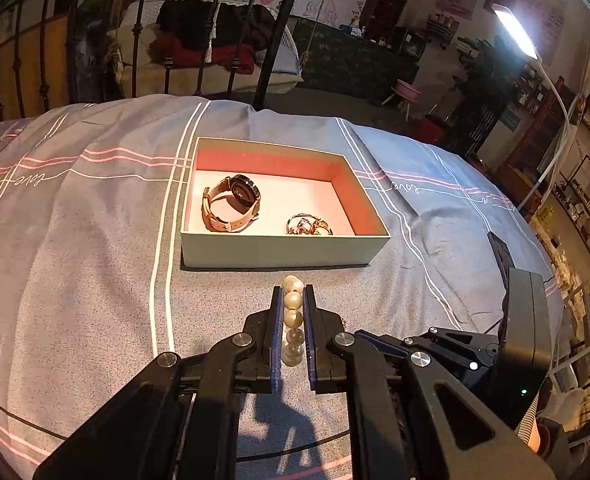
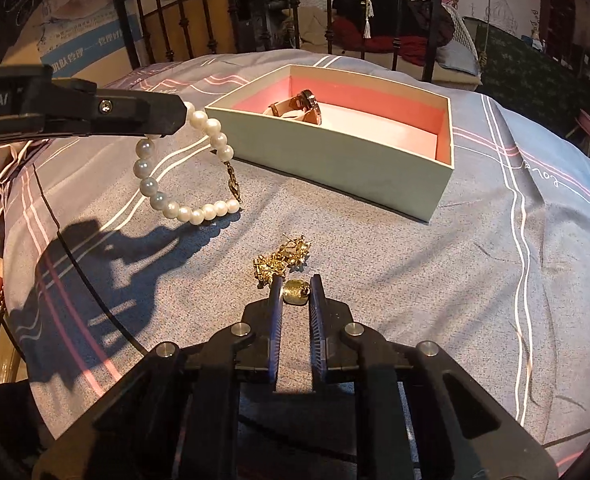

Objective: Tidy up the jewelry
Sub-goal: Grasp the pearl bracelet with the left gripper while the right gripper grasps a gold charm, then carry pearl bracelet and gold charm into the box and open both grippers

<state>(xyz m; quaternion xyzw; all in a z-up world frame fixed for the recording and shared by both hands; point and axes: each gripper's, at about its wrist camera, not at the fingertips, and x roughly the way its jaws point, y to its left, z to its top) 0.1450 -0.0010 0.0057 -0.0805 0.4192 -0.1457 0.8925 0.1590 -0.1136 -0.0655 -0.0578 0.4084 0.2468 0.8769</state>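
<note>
My left gripper (image 1: 293, 294) is shut on a pearl bracelet (image 1: 293, 320); in the right wrist view the bracelet (image 2: 183, 184) hangs from that gripper (image 2: 175, 118), its low end touching the bed. An open grey box with a pink lining (image 1: 283, 246) holds a watch with a tan strap (image 1: 231, 204) and a gold trinket (image 1: 309, 226); the box (image 2: 335, 160) lies ahead. My right gripper (image 2: 296, 286) is closed around a round gold pendant (image 2: 295, 291) on the bedspread, attached to a tangled gold chain (image 2: 281, 260).
A grey bedspread with pink and white stripes (image 1: 75, 220) covers the bed. A black metal bed frame (image 1: 271, 52) stands behind it. A lit lamp (image 1: 515, 32) stands at the right, near shelves. My right gripper's body (image 1: 523, 340) shows at the right.
</note>
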